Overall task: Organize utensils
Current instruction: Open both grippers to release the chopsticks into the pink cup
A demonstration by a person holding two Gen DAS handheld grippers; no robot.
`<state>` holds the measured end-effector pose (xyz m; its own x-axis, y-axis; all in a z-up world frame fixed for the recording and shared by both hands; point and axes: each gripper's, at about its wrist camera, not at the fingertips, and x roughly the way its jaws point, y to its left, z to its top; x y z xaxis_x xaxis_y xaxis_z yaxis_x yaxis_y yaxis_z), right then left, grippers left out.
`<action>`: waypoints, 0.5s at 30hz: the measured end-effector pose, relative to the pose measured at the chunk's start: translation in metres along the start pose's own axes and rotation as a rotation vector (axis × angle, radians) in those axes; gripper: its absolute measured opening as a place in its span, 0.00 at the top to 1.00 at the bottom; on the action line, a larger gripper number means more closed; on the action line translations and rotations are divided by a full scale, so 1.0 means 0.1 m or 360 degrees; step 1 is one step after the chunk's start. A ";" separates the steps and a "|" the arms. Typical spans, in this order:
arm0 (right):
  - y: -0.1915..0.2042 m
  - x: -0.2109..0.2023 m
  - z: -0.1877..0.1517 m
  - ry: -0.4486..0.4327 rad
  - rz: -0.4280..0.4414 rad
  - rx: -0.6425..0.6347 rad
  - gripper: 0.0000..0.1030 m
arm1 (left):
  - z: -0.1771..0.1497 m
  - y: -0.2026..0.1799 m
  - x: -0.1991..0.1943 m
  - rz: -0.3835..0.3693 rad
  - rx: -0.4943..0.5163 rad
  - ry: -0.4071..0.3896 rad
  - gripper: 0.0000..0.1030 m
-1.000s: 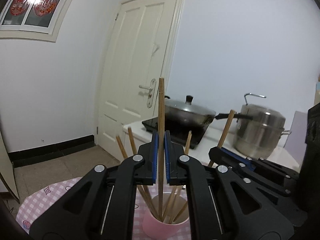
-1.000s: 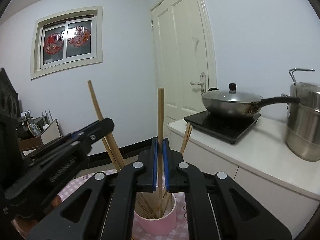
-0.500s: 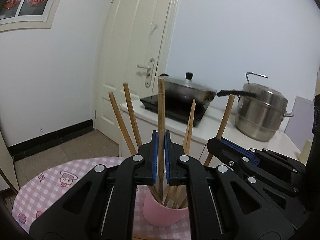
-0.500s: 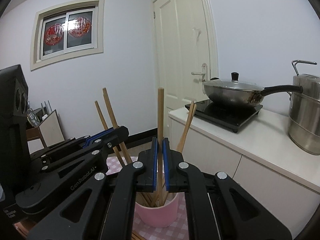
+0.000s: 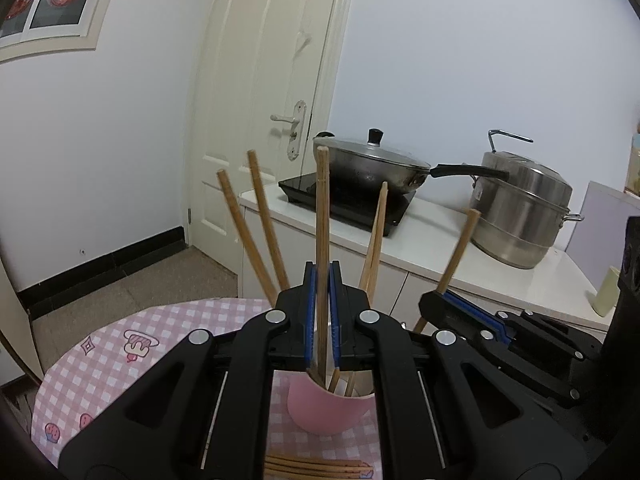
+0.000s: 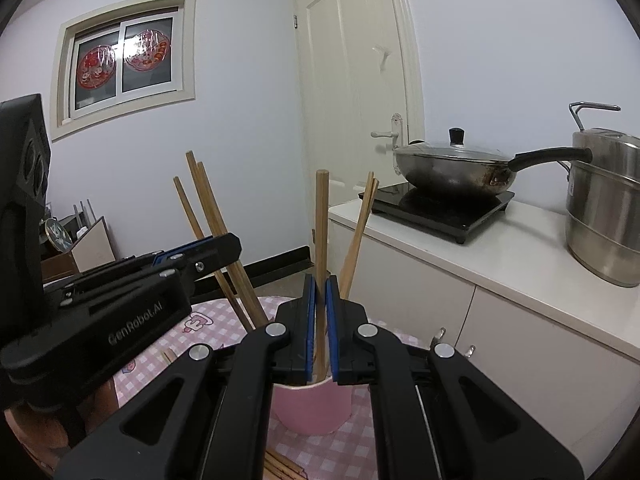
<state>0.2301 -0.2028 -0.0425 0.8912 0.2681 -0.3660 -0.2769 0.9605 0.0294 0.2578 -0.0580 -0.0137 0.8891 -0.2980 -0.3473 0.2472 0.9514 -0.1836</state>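
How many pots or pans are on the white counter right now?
2: a lidded wok on the black cooktop, and a steel steamer pot to its right, standing directly on the counter. More may sit outside the frame.

My left gripper (image 5: 322, 280) is matte black plastic: two broad, angular arms with triangular cut-outs, joined by round silver screw heads at each pivot. Its two narrow fingers (image 5: 310, 312) are lined on their inner faces with bright blue pads. Thin pale rods run along the insides of the arms towards the back. My right gripper (image 6: 320, 284) is built the same way, black with blue-lined fingers (image 6: 308, 320) and silver screws. Seen from the right-hand camera, the side of my left gripper carries pale raised lettering reading "GenRobot.AI", with small screws along its upper edge and a boxy black housing behind it.
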 end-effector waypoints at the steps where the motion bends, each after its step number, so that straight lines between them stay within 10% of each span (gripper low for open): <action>1: 0.00 -0.01 -0.01 0.0003 -0.0002 0.0001 0.96 | 0.00 0.00 -0.01 0.0000 -0.0003 0.0003 0.93; 13: 0.04 -0.16 -0.07 0.0017 -0.0025 0.0042 0.95 | 0.02 -0.02 -0.15 -0.0017 0.0035 0.0023 0.93; 15: 0.06 -0.19 -0.06 0.0014 -0.0028 0.0042 0.95 | 0.03 -0.01 -0.19 -0.0004 0.0036 0.0013 0.74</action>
<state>0.2096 -0.2028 -0.0412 0.8927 0.2504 -0.3746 -0.2514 0.9667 0.0470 0.2415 -0.0534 -0.0043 0.8854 -0.3011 -0.3541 0.2582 0.9521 -0.1639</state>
